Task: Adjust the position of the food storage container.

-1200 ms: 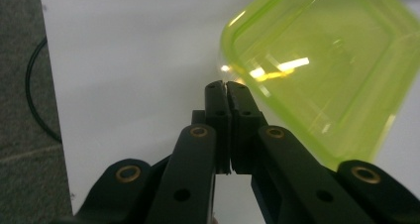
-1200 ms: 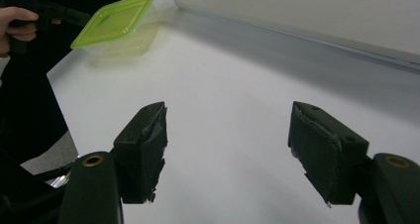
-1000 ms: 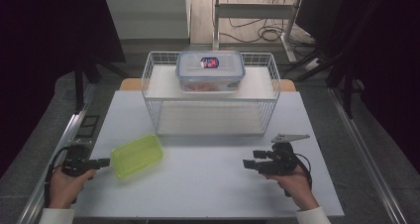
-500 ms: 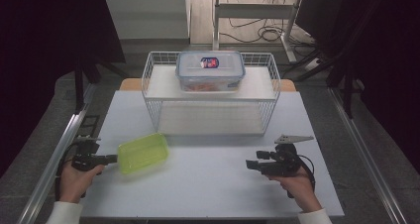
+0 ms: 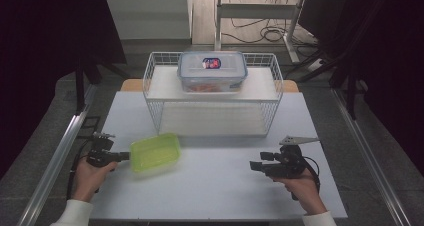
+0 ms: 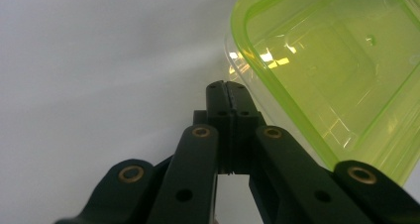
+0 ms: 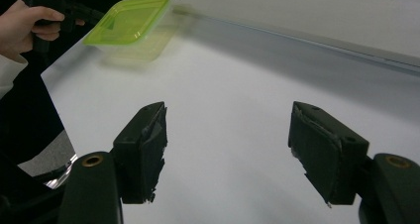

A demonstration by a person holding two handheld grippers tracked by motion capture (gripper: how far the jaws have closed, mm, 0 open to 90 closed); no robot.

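Observation:
A lime-green lidded plastic container (image 5: 156,152) hangs just above the white table at the left, tilted, with a shadow under it in the right gripper view (image 7: 131,18). My left gripper (image 5: 127,157) is shut on its near-left rim; in the left gripper view the black jaws (image 6: 228,87) meet on the clear edge beside the green lid (image 6: 327,75). My right gripper (image 5: 252,166) rests low at the right, pointing left. Its jaws (image 7: 228,149) stand wide open with bare table between them.
A white wire basket (image 5: 150,93) stands at the back of the table (image 5: 215,196), with a clear lidded box (image 5: 212,71) of orange contents on top of it. Metal rails run along both table sides.
My left gripper has moved right and slightly toward the basket, and the green container has gone along with it. The right gripper has stayed in place.

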